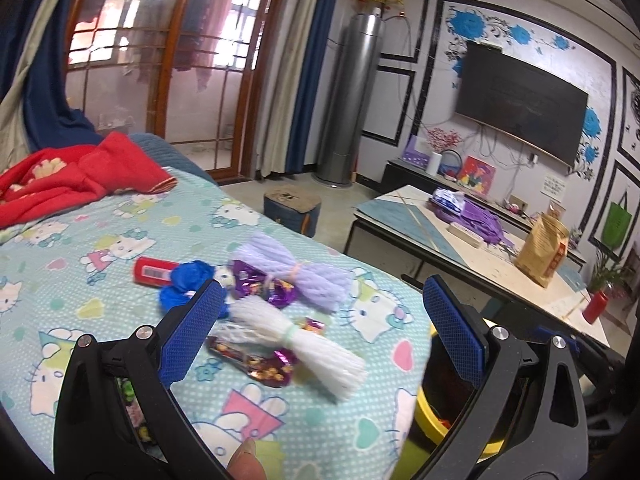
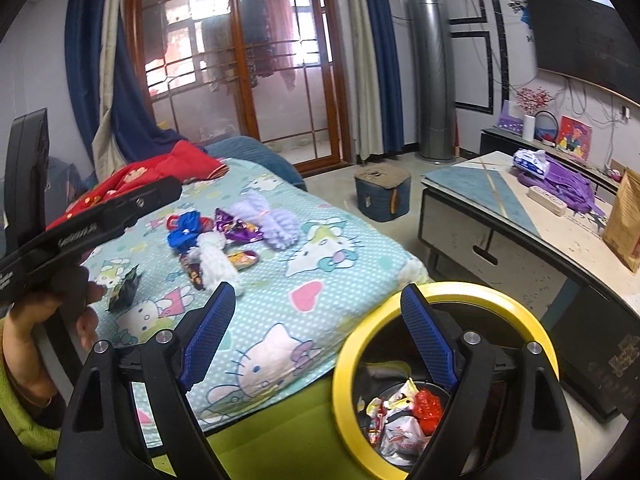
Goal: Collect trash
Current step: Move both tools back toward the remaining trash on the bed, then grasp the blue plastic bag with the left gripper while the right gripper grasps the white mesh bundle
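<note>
Yellow-rimmed bin (image 2: 540, 332) just beside the bedsheet (image 2: 320, 272) edge.

— What covers the bed (image 2: 320, 280)?
— A turquoise cartoon-cat sheet.
— What lies on it?
— A red blanket (image 1: 60, 184), purple candy wrappers (image 1: 260, 280), a lilac foam net (image 1: 296, 270), a white foam net (image 1: 296, 344), a blue wad (image 1: 188, 280), a dark packet (image 2: 124, 288).

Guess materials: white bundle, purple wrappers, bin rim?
White bundle: looks like foam netting, matte, ribbed strands cinched mid-length. Purple wrappers: probably metallised plastic film, crinkled with bright glints. Bin rim: likely smooth moulded plastic, yellow, slight sheen.
</note>
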Demonstrator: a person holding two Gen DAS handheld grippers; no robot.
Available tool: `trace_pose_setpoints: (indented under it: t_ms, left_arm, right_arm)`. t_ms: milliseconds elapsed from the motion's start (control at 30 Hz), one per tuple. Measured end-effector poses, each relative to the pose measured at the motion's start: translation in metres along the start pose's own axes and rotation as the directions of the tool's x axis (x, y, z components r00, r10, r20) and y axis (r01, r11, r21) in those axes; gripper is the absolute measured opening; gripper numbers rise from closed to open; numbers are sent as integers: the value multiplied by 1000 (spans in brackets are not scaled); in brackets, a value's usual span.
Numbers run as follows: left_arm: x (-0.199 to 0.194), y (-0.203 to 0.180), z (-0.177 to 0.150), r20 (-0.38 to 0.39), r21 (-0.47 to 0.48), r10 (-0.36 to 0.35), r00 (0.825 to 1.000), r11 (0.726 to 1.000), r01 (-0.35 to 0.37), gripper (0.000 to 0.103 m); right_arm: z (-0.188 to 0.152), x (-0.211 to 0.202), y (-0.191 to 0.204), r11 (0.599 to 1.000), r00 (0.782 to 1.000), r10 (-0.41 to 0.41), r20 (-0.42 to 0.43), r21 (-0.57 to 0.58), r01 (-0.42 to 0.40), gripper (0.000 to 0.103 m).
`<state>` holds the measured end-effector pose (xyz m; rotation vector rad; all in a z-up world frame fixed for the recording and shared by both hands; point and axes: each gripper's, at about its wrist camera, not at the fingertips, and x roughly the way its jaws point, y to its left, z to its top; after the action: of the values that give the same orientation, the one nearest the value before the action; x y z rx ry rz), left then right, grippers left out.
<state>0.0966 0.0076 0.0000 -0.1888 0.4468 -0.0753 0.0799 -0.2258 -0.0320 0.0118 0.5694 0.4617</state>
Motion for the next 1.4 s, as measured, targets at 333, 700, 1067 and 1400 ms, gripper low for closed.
trace_pose_setpoints:
  t_ms: [333,700,1067,1400]
  left_arm:
    - [7,44,9,-34,-79,80,996,993,-82,92]
    - [21,86,6,-103,-124,163,981,977,-175,92]
    - [59,105,4,-220,-147,165,962,969,-199,92]
    - [92,112,5,-303,-182,130,944,965,-191,70]
  right_arm:
    - [4,24,32,996,996,74,-48,-46,-76,83]
    - [13,71,66,984,982,150,-113,-81,-160,83]
    - [16,110,73,982,970,172,-171,-52,-183,74]
    - [4,119,71,968,942,237,-239,-20,-249,21]
